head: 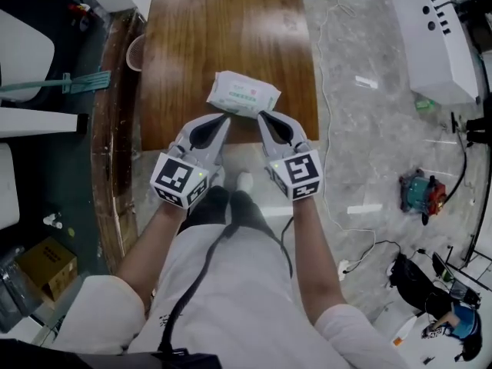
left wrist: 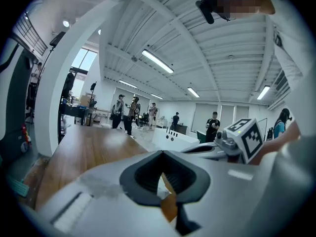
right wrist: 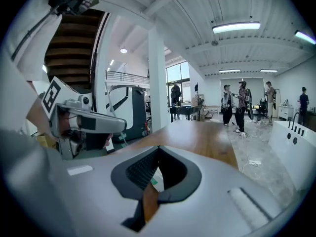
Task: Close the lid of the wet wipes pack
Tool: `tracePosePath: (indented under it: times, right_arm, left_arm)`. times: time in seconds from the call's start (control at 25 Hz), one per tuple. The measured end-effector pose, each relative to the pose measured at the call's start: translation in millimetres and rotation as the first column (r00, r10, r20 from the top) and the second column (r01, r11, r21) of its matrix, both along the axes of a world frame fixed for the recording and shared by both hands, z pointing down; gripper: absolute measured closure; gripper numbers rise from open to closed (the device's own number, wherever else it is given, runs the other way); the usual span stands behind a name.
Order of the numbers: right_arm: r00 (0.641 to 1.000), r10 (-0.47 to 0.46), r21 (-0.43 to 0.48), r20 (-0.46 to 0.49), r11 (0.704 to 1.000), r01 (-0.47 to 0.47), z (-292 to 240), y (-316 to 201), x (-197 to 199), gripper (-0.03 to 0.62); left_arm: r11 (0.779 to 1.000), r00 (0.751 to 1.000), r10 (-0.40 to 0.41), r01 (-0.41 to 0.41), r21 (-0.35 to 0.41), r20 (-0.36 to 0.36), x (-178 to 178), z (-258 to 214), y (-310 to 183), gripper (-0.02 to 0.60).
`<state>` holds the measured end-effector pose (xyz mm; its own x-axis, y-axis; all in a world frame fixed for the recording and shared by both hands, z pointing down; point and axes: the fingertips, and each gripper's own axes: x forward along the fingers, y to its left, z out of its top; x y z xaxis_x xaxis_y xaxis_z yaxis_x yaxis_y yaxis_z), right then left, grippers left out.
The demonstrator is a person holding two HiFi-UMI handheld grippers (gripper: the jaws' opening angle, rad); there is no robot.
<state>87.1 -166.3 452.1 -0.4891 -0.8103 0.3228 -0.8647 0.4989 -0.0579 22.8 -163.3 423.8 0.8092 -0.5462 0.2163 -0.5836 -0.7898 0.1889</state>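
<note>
The white wet wipes pack with green print lies slightly askew near the front edge of the wooden table. Its top looks flat, with no raised flap showing. My left gripper is at the pack's near left corner and my right gripper is at its near right side; I cannot tell if either tip touches it. Both point at the pack with their jaws together and nothing between them. In the left gripper view the left gripper shows tips meeting. In the right gripper view the right gripper is also closed, a sliver of the pack showing below.
The person's legs stand at the table's front edge. A marble floor with cables lies to the right, with a white machine and a red-and-green tool. A cardboard box sits at lower left. Several people stand far across the hall.
</note>
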Motion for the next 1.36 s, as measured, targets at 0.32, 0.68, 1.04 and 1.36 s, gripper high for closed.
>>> tracePosePath:
  times: [0.32, 0.68, 1.04, 1.36]
  right_arm:
    - [0.998, 0.045, 0.055, 0.036, 0.997, -0.047, -39.4, 29.4, 16.2, 0.585]
    - [0.997, 0.066, 0.114, 0.05, 0.991, -0.071, -74.5, 51.4, 20.3, 0.585]
    - [0.996, 0.07, 0.166, 0.052, 0.983, -0.077, -95.2, 71.7, 19.9, 0.585]
    - [0.995, 0.087, 0.185, 0.049, 0.978, -0.094, -103.8, 77.0, 25.7, 0.585]
  left_arm:
    - [0.998, 1.0, 0.028, -0.028, 0.051, -0.005, 9.9, -34.7, 12.0, 0.578]
    - [0.994, 0.999, 0.037, -0.035, 0.101, -0.012, 6.4, -67.6, 20.8, 0.578]
    - [0.991, 0.999, 0.03, -0.027, 0.134, -0.023, -2.3, -86.7, 29.3, 0.578]
    - [0.99, 1.0, 0.016, -0.013, 0.14, -0.014, -6.1, -88.4, 33.2, 0.579]
